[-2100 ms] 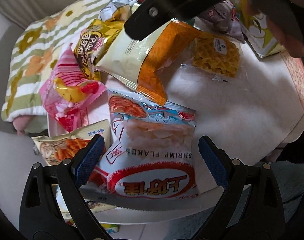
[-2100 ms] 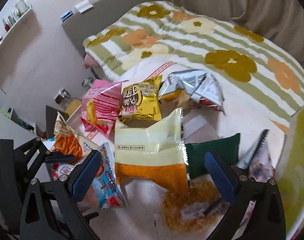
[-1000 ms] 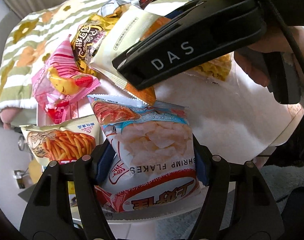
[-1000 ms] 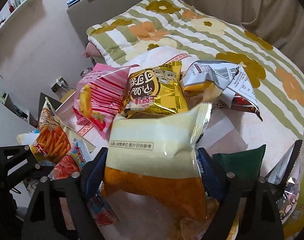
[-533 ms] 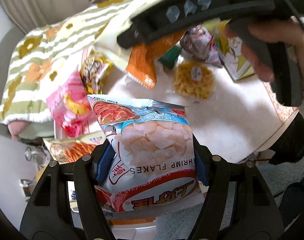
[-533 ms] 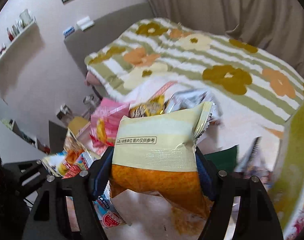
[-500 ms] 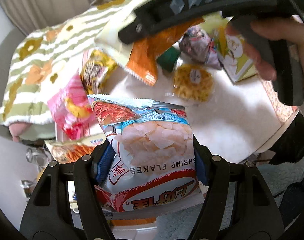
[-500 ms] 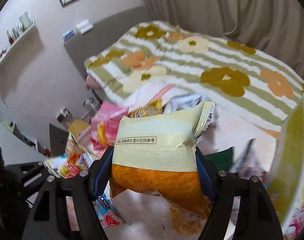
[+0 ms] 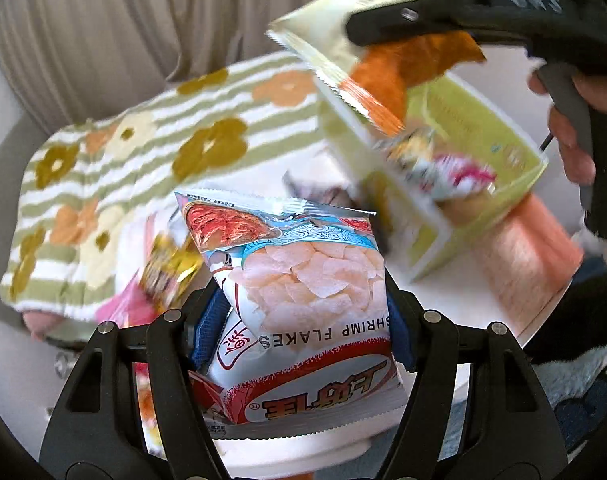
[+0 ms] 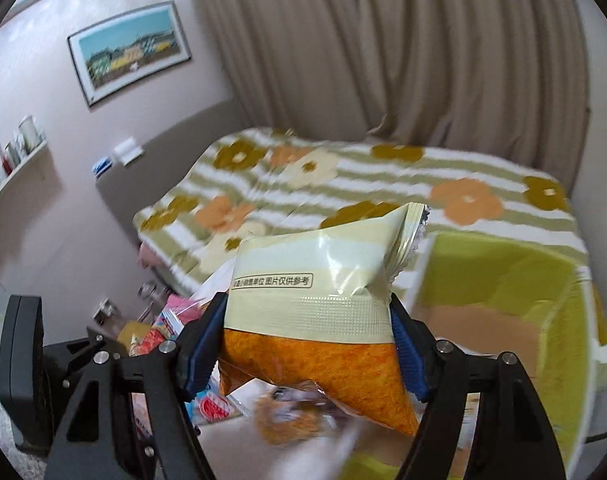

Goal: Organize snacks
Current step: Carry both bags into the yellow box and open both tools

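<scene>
My left gripper (image 9: 303, 332) is shut on the shrimp flakes bag (image 9: 299, 300), white, blue and red, and holds it above the white table (image 9: 455, 288). My right gripper (image 10: 309, 340) is shut on the cream and orange snack bag (image 10: 315, 304), raised in the air. In the left wrist view that bag (image 9: 367, 56) hangs high at the upper right, above the open yellow-green box (image 9: 479, 144). The box (image 10: 499, 280) stands at the right in the right wrist view. Other snack packets (image 9: 167, 272) lie blurred on the table.
A bed with a green-striped flower blanket (image 10: 343, 184) lies behind the table, with beige curtains (image 10: 383, 48) beyond. A wall shelf (image 10: 15, 176) and a framed picture (image 10: 131, 48) are at the left. The left gripper's body (image 10: 27, 360) shows at the lower left.
Both grippers closed on their bags and lifted them off the table. The right gripper has risen and swung right toward the yellow-green box; both views now tilt up toward the curtains.
</scene>
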A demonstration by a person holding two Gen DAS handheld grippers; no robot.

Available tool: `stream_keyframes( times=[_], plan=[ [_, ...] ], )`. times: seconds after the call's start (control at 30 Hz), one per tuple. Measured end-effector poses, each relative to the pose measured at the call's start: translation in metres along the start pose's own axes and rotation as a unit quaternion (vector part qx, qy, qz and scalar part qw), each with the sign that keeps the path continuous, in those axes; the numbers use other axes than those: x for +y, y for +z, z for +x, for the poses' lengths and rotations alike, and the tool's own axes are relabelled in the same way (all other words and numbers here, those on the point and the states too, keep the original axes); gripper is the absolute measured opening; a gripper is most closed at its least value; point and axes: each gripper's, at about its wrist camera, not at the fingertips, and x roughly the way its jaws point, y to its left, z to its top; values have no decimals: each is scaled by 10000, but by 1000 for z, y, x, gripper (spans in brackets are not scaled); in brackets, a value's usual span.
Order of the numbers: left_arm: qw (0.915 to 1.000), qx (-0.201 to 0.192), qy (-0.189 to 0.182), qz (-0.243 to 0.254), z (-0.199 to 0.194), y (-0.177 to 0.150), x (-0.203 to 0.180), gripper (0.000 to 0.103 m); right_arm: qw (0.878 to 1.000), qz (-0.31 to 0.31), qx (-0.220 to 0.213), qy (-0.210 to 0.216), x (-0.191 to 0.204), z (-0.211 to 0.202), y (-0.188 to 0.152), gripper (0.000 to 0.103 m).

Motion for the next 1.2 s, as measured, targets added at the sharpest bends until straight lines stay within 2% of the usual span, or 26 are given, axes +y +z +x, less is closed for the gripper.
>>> stream_keyframes(
  times=[0.17, 0.3, 0.5, 0.77, 1.0, 1.1, 1.17, 1.2],
  plan=[
    [9994, -225, -255, -74, 4, 41, -37, 65, 9989, 220, -218, -351, -49, -39, 4, 71],
    [9983, -281, -462, -200, 17, 74, -63, 65, 9970, 509, -255, -530, -87, -55, 8, 71],
    [9969, -186, -687, -340, 47, 121, -85, 65, 9934, 817, -199, -780, -132, -64, 3, 71],
    [9944, 144, -1006, -295, 102, 174, -82, 65, 9895, 1120, -51, -911, -167, -49, -3, 71],
    [9938, 481, -989, -128, 153, 208, -86, 65, 9847, 1354, 126, -1086, -190, -24, 3, 71],
    [9931, 625, -975, -158, 173, 216, -84, 70, 9826, 1438, 234, -1150, -197, -13, 2, 71],
    [9924, 724, -974, -183, 184, 218, -82, 85, 9817, 1457, 300, -1192, -200, -7, 1, 71],
    [9921, 761, -976, -198, 189, 220, -81, 88, 9811, 1473, 329, -1213, -202, -5, 1, 71]
  ],
)
